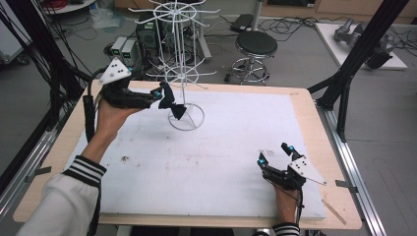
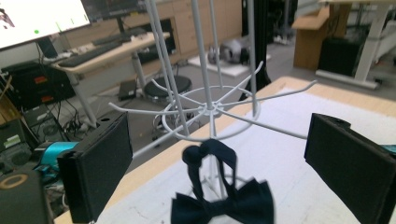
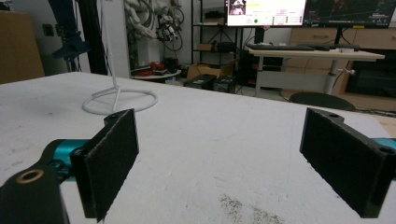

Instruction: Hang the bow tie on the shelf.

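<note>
White wire rack (image 1: pixel 183 59) holds the bow tie (image 2: pixel 223 203) beside the stool (image 1: pixel 255 54).

Dark bow tie (image 2: pixel 223 205), seemingly hanging on white rack (image 2: pixel 211 108)

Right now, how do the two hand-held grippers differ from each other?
The left gripper is raised beside the white wire rack, with a dark bow tie hanging off a hook in front of its jaws; the right gripper sits low over the bare white mat, far from the rack. Both have jaws wide open, gripping nothing.
</note>
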Demonstrator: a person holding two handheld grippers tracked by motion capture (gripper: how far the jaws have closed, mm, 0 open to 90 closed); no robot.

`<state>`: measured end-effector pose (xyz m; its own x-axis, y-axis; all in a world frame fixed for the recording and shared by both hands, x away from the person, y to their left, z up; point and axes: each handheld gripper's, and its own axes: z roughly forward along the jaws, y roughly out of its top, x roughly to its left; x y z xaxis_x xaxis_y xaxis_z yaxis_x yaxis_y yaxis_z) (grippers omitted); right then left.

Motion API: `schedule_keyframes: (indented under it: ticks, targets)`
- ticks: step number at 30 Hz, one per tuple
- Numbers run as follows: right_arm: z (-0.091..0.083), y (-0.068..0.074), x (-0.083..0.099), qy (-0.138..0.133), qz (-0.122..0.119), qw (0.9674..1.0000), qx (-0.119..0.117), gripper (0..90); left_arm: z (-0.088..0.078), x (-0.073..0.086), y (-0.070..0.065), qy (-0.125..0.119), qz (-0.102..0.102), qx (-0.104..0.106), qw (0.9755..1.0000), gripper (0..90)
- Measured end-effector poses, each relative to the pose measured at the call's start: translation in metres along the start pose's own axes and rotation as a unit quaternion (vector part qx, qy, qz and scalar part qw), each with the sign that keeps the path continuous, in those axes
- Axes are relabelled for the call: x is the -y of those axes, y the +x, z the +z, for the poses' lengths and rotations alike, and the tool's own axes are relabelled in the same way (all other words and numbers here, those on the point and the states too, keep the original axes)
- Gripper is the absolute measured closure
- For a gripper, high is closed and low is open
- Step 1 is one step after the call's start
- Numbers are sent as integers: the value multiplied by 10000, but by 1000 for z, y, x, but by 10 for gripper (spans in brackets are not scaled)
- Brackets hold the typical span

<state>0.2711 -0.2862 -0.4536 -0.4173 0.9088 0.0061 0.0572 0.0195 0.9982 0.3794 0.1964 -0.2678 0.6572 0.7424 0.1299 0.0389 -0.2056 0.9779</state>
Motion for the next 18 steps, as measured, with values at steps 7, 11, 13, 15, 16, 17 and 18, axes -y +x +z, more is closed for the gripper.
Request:
schedule_keyframes:
  ticks: [7, 11, 13, 15, 16, 17, 18]
  targets:
    - [0, 0, 0, -4, 13, 10000, 19, 107, -50, 37, -11, -552, 6, 106, 9984, 81]
    - [0, 0, 0, -13, -16, 10000, 14, 107, -69, 72, -9, -684, -78, 68, 9976, 81]
    - [0, 0, 0, -12, 0, 10000, 23, 107, -74, 91, -7, -740, -139, -1, 9972, 81]
    - [0, 0, 0, -11, -18, 10000, 17, 107, -78, 110, -3, -734, -278, -36, 9969, 81]
    - [0, 0, 0, -11, -18, 10000, 17, 107, -79, 119, -3, -719, -312, -73, 9969, 81]
    - [0, 0, 0, -11, -18, 10000, 16, 107, -80, 123, -2, -705, -308, -91, 9970, 81]
    - [0, 0, 0, -15, -10, 10000, 18, 107, -82, 135, -2, -706, -352, -139, 9968, 81]
